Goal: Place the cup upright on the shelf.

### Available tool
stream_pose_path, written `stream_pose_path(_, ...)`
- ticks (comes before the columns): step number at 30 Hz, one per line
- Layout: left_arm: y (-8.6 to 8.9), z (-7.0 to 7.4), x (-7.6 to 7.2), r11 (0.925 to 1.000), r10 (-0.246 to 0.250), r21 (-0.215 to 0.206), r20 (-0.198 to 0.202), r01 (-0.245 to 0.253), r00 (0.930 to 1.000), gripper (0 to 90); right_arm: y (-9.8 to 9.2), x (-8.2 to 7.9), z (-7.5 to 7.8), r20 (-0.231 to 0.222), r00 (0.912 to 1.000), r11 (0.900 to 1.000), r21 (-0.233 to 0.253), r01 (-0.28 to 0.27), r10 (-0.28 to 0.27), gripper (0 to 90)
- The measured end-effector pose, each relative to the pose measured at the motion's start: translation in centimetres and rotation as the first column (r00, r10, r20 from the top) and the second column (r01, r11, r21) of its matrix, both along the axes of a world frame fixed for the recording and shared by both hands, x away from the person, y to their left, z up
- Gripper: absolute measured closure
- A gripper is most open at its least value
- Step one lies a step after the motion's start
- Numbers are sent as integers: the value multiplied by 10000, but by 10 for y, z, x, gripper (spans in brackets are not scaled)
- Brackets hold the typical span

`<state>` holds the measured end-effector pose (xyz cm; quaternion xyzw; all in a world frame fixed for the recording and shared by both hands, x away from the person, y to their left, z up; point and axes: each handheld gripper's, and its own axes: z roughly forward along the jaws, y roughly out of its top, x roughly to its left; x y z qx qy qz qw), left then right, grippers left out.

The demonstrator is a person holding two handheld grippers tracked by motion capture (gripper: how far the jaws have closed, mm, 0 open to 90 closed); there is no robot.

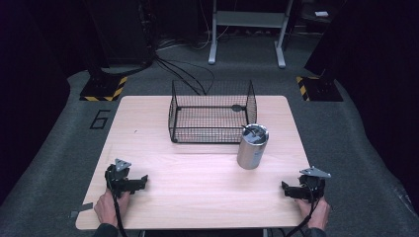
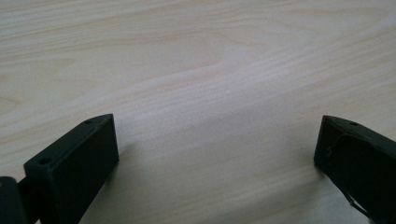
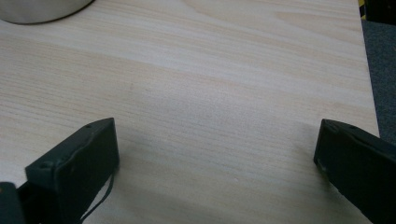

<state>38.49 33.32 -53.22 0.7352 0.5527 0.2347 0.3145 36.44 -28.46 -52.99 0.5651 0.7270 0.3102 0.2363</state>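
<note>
We logged both claws released. The left gripper had its jaws spread wide over bare wood in its own view, nothing between them. The right gripper stood the same, jaws apart over bare table. Both lay low at the near edge of the table, tips turned inward toward each other, left at about 7 o'clock of the tabletop, right at about 5.

The steel canister stood upright at roughly 11 o'clock from the right gripper, well apart from it, its base just entering the right gripper view. It sat just beside the near right corner of the black wire basket, which held the far middle of the table.

Risks, as we judged them: the canister looked tall, smooth and shiny, so an off-centre or high pinch could tip it or let it slip. A sideways approach might knock it against the basket wall.

Each hand gripped from behind, forearms entering at 6 o'clock, cables trailing back.
</note>
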Motion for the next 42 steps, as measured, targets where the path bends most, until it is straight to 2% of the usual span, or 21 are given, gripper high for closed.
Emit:
stream_pose_path(8,1,0,2,10000,-43,39,-19,43,10000,0,1,-1,0,-46,10000,10000,-62,-11,10,0)
stream_pose_path(9,1,0,2,10000,-44,40,-19,44,10000,0,3,0,0,-21,9998,9998,42,192,-191,0)
stream_pose_path(10,1,0,2,10000,-41,40,-20,41,10000,0,2,0,1,-73,10000,10000,-4,58,-58,0)
stream_pose_path(14,1,0,2,10000,-35,38,-17,35,10000,0,4,-1,3,150,9998,9997,-214,135,-132,0)
stream_pose_path(17,1,0,2,10000,-22,27,-17,22,10000,0,4,-1,4,137,9998,9998,-135,160,-158,0)
stream_pose_path(18,1,0,2,10000,14,-36,-24,-14,10000,0,2,0,5,-18,10000,10000,78,58,-58,0)
stream_pose_path(23,1,0,2,10000,9,-35,-26,-9,10000,0,2,-2,9,-68,10000,9999,150,20,-19,0)
stream_pose_path(29,1,0,2,10000,14,-41,-27,-14,10000,0,7,-7,20,17,9998,9992,337,-209,208,0)
stream_pose_path(32,1,0,2,10000,15,-44,-25,-15,10000,0,13,-8,31,164,9987,9979,409,-494,488,0)
stream_pose_path(35,1,0,2,10000,10,-41,-27,-11,10000,0,21,-7,40,417,9970,9969,406,-676,659,0)
stream_pose_path(42,1,0,2,10000,12,-41,-26,-13,10000,0,41,1,65,953,9877,9881,803,-1315,1237,0)
